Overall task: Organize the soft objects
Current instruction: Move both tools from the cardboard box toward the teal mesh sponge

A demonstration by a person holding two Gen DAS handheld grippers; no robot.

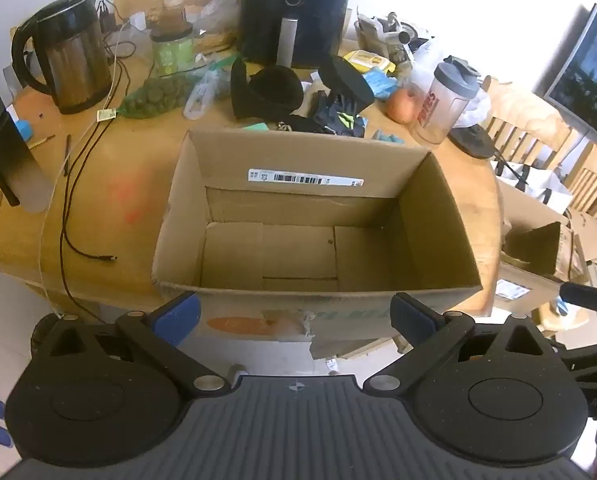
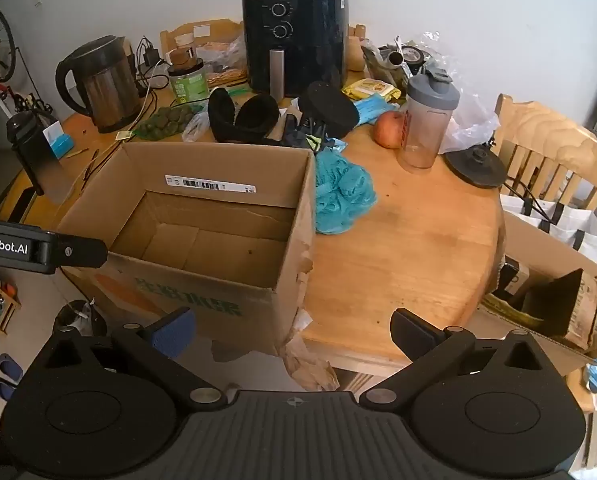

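Observation:
An open, empty cardboard box (image 1: pixel 298 148) (image 2: pixel 202 276) stands on the round wooden table (image 2: pixel 410 248). Behind it lie soft things: a black hat (image 1: pixel 268 92) (image 2: pixel 242 120), a black cap (image 1: pixel 348 80) (image 2: pixel 332 108), dark gloves with green marks (image 1: pixel 338 118) (image 2: pixel 308 134), and a blue bath pouf (image 2: pixel 340 196) right of the box. My left gripper (image 1: pixel 296 318) is open and empty at the box's near edge. My right gripper (image 2: pixel 294 332) is open and empty at the table's near edge, right of the box's corner.
An air fryer (image 2: pixel 296 36), kettle (image 2: pixel 102 84), green jar (image 2: pixel 186 80), bag of green balls (image 2: pixel 164 122), apple (image 2: pixel 388 130), shaker bottle (image 2: pixel 426 124) and a black lid (image 2: pixel 474 166) crowd the table's back. Wooden chairs (image 2: pixel 550 152) and another box (image 2: pixel 546 300) stand right.

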